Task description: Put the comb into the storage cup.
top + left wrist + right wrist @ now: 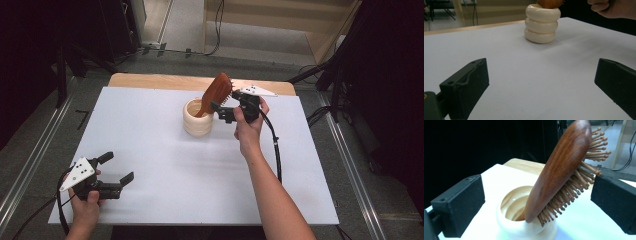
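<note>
A: Where's the wooden hairbrush?
B: Upper centre, handle down in the cream ribbed cup. Your right claw gapes around it; your left claw spreads wide, lower left.

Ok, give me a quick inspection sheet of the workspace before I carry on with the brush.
Surface: white board on a wooden tabletop, bare around the work.
Job's things: wooden hairbrush standing handle-down, tilted, in a cream ribbed holder.
Clutter: nothing seen.
Grippers: right gripper open, jaws either side of the brush head, right jaw at the bristles; left gripper open, near the front left corner.
Cables: one trails from each gripper.
Surroundings: grey floor, dark stands, floor cables.
</note>
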Demonstrator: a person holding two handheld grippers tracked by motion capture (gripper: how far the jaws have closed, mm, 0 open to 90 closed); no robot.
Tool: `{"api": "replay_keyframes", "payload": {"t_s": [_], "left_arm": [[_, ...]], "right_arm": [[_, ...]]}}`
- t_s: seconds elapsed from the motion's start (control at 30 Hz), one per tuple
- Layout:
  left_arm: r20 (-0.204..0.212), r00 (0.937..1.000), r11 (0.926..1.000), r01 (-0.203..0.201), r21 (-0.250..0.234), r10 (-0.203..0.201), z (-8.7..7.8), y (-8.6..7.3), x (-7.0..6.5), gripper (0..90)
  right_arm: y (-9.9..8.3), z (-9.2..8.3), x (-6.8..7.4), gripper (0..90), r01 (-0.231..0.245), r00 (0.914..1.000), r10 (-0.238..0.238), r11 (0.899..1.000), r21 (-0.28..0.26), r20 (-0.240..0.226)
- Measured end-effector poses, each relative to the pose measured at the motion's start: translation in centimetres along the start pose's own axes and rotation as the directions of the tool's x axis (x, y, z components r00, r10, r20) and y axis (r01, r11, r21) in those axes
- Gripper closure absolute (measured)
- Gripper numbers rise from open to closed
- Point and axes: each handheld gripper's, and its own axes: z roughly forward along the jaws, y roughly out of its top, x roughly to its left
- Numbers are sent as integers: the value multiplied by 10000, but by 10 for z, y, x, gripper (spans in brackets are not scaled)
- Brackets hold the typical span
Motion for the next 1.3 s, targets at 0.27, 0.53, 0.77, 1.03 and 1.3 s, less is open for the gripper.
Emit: {"api": "replay_keyframes", "payload": {"t_s": [0.27,0.53,0.77,1.03,1.3], "left_arm": [[-6,10000,10000,18,-11,-18,0,0,0,0],[-19,10000,10000,34,-23,-34,0,0,0,0],[-53,10000,10000,-21,24,21,0,0,0,0],[-63,10000,10000,-14,22,14,0,0,0,0],[-56,10000,10000,-24,8,24,1,0,0,0]], "right_arm": [[-4,-11,0,0,60,10000,-60,9999,-96,-45],[-10,-23,-3,0,135,9999,-135,9999,-96,47],[-17,-38,-5,0,294,9995,-292,9994,-193,107],[-24,-52,-5,0,498,9984,-493,9986,-182,282],[-36,-64,-4,0,650,9975,-643,9976,-233,295]]}}
